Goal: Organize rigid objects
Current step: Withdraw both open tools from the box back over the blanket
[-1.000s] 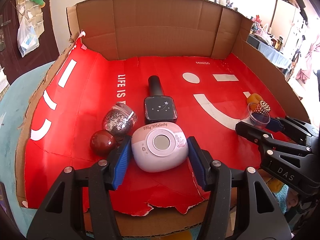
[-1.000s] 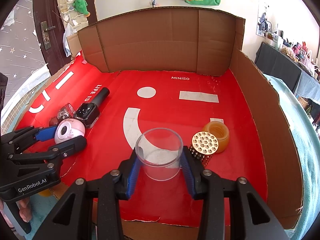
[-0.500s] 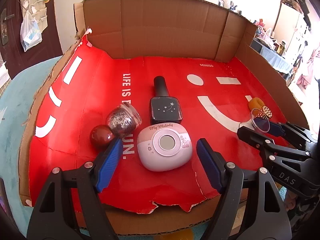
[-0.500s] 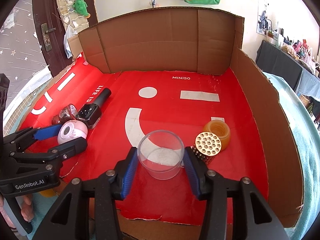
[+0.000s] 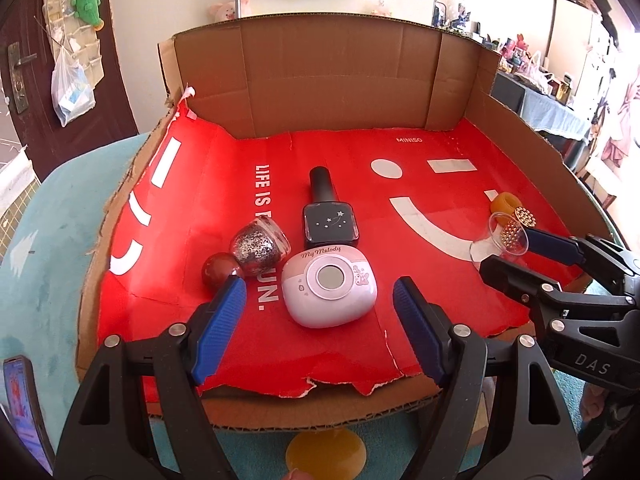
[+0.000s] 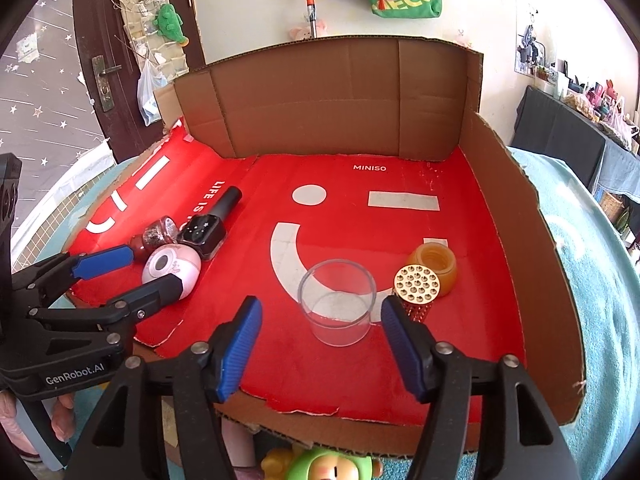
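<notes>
Your left gripper [image 5: 316, 308] stands with jaws apart around the pink My Melody case [image 5: 329, 285], not touching it; your right gripper [image 6: 320, 344] has just been opening, its jaws clear of the upright clear cup [image 6: 337, 306] on the red tray [image 6: 460, 320]

phone [image 5: 22, 408] cut off, green toy [image 6: 332, 466] cropped
</notes>
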{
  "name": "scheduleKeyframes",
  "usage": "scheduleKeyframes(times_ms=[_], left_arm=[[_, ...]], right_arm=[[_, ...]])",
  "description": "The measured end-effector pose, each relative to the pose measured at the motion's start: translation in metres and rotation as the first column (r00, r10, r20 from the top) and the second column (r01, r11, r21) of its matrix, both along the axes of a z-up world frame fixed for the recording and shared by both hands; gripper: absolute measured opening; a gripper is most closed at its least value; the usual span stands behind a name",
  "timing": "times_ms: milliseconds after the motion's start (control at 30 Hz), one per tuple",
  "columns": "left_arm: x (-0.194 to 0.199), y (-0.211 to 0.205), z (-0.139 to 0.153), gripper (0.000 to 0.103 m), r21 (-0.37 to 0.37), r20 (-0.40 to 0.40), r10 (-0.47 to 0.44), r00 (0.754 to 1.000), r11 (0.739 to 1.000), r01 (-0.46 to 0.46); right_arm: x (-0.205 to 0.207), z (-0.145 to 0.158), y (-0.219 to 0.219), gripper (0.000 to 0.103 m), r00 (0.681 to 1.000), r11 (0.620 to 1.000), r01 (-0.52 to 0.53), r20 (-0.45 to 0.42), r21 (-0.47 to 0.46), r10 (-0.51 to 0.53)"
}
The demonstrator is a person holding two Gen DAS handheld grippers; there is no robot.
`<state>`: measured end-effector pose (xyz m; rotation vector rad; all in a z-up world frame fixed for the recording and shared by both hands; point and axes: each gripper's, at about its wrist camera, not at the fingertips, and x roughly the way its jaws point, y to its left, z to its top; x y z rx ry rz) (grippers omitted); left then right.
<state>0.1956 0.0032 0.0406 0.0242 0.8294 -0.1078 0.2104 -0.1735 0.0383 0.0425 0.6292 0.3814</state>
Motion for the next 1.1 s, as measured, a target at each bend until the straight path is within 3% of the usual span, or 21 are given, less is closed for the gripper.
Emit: scheduleKeyframes(times_ms=[133, 700, 1100], left_arm=[[-0.005, 0.001, 0.003, 0.086, -0.006, 0.008, 0.003, 1.0, 1.0, -0.003], [-0.035, 0.005, 0.014, 0.101, -0.015, 0.056, 0.016, 0.998, 1.0, -0.015], [-0.057, 0.0, 0.019, 0.103, 0.005, 0.111, 0.003, 0.994, 1.0, -0.003]], right_arm=[[-0.006, 0.002, -0.001, 0.073, 1.0, 1.0, -0.001, 0.009, 0.009, 0.001], [-0.042, 0.015, -0.006, 0.103, 0.996, 0.998, -0.046, 0.083, 0.052, 0.042], [-0.068, 0.02, -0.019, 0.103, 0.99, 0.994, -0.05, 0.138, 0.096, 0.037]])
